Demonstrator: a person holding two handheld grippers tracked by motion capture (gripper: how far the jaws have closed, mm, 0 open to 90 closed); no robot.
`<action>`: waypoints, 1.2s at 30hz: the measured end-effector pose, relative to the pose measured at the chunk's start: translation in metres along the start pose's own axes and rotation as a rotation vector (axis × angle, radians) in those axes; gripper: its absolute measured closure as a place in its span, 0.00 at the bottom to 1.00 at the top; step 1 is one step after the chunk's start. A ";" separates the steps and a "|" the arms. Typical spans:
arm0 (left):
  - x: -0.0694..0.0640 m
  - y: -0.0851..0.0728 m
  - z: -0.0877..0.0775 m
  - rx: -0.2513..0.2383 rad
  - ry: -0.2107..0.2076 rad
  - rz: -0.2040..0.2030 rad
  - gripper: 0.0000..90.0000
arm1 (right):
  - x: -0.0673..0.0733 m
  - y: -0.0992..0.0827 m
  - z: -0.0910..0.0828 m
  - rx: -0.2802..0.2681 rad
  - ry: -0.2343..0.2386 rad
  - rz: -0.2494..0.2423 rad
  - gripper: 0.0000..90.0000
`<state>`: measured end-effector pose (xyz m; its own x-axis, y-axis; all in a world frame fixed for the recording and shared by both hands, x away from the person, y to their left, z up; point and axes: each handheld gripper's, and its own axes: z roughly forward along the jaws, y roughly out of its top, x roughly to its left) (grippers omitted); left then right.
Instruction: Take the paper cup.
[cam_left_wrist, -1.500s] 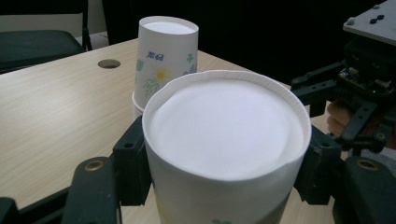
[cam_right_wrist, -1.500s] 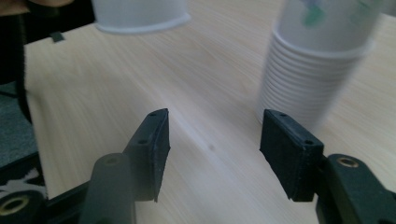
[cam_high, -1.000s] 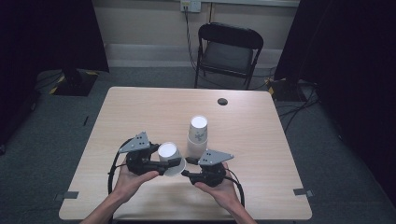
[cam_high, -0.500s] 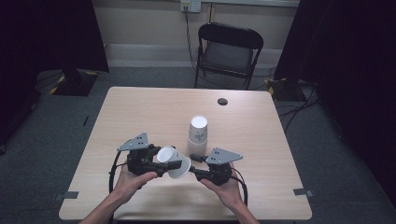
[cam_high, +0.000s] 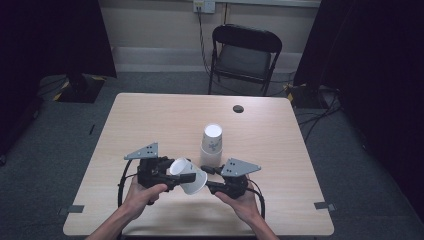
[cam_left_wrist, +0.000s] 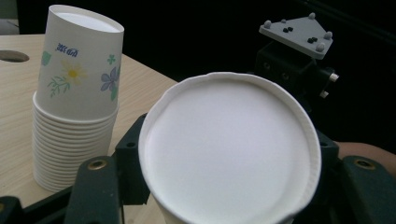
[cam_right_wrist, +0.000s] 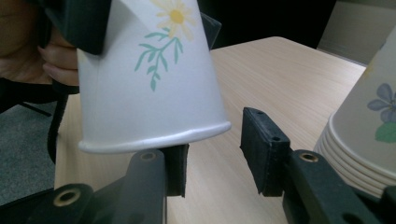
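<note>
A white paper cup (cam_high: 196, 184) with a flower print lies tipped on its side just above the table, and my left gripper (cam_high: 184, 176) is shut on it. In the left gripper view the cup's round base (cam_left_wrist: 229, 154) faces the camera between the jaws of the left gripper (cam_left_wrist: 229, 191). My right gripper (cam_high: 210, 179) faces it from the right. Its jaws have just been closing, and the right gripper (cam_right_wrist: 215, 158) stands open, with the cup's rim (cam_right_wrist: 154, 137) over the left pad, not pinched. A stack of matching cups (cam_high: 211, 142) stands upside down just behind.
The wooden table (cam_high: 150, 120) has a dark round hole (cam_high: 238, 108) near its far edge. A black folding chair (cam_high: 245, 50) stands beyond the table. The cup stack (cam_right_wrist: 369, 135) stands close beside the right jaw. Dark curtains hang on both sides.
The cup in my left gripper has tipped further and moved a little toward the right gripper. The right gripper's jaws have narrowed around its rim.
</note>
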<state>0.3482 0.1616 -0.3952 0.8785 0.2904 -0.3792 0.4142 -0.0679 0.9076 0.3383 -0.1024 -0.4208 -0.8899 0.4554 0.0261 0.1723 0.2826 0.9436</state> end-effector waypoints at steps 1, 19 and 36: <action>0.000 0.000 0.000 -0.004 -0.004 -0.003 0.40 | 0.001 0.000 0.000 -0.005 0.004 -0.004 0.70; 0.004 -0.002 0.002 -0.006 -0.058 -0.062 0.40 | 0.000 0.003 -0.005 -0.048 0.017 -0.020 0.93; 0.005 -0.002 0.002 -0.002 -0.054 -0.040 0.32 | 0.000 0.002 -0.006 -0.044 0.017 -0.020 0.97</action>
<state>0.3525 0.1618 -0.3990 0.8729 0.2410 -0.4242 0.4487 -0.0550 0.8920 0.3364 -0.1068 -0.4168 -0.9002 0.4354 0.0124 0.1359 0.2538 0.9577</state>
